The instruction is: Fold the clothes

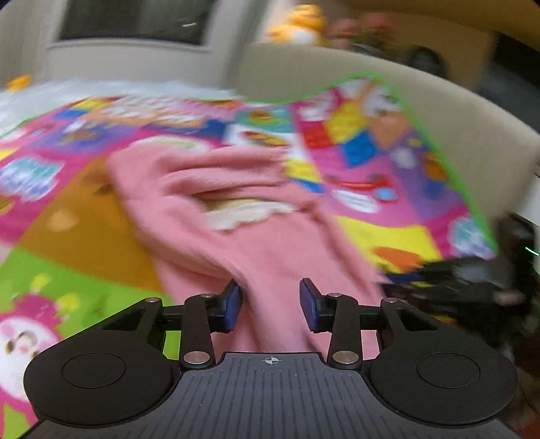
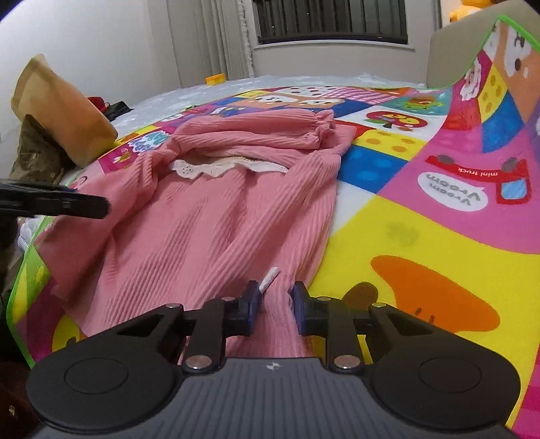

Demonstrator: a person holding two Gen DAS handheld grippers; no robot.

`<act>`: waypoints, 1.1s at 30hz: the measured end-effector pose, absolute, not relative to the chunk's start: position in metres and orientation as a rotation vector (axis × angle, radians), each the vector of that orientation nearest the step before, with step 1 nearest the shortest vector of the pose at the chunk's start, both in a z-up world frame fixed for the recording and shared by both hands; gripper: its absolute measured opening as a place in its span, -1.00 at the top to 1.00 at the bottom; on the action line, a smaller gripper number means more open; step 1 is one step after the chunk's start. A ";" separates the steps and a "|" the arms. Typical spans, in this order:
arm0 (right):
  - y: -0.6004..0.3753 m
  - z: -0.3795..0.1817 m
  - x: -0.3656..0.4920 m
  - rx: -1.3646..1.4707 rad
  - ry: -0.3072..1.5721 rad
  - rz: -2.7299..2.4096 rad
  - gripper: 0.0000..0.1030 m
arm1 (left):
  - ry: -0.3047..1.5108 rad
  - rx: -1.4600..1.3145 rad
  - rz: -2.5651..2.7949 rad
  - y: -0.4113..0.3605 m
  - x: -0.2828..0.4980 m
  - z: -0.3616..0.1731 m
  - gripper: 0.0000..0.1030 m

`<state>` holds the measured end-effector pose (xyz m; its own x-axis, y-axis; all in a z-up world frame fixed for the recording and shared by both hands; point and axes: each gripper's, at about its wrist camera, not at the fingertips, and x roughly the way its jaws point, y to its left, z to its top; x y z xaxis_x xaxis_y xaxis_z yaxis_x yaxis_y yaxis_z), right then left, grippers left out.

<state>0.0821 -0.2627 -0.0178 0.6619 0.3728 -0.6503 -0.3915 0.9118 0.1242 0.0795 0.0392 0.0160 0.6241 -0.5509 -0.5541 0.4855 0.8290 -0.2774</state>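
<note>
A bedroom in a home.
A bright play mat (image 2: 422,209) with cartoon pictures covers a bed with a soft beige headboard (image 2: 452,50). A window (image 2: 330,20), a brown pillow (image 2: 64,108) and a yellow stuffed toy (image 1: 300,23) are near.

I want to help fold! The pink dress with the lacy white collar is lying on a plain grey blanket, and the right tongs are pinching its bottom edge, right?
Almost. The pink dress lies on a colourful cartoon play mat, not a plain grey blanket; the right wrist view shows it clearly. The rest holds: the lacy white collar is there, and the right tongs pinch the bottom edge.
</note>
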 end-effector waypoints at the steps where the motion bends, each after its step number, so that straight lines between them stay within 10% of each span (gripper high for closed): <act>1: -0.263 -0.017 0.082 -0.028 0.729 0.433 0.56 | 0.689 -0.089 -0.626 0.032 0.077 0.012 0.05; 8: -0.265 0.010 0.075 -0.048 0.664 0.444 0.34 | 0.801 -0.037 -0.715 0.007 0.056 -0.022 -0.25; 33: -0.198 0.040 0.084 -0.038 0.726 0.749 0.48 | 0.728 -0.046 -0.765 0.027 0.037 0.009 -0.73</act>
<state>0.0841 -0.1976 0.0398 0.5039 0.6076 -0.6140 -0.6329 0.7434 0.2162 0.0373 0.0268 0.0089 0.4923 -0.6458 -0.5837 0.6155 0.7324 -0.2912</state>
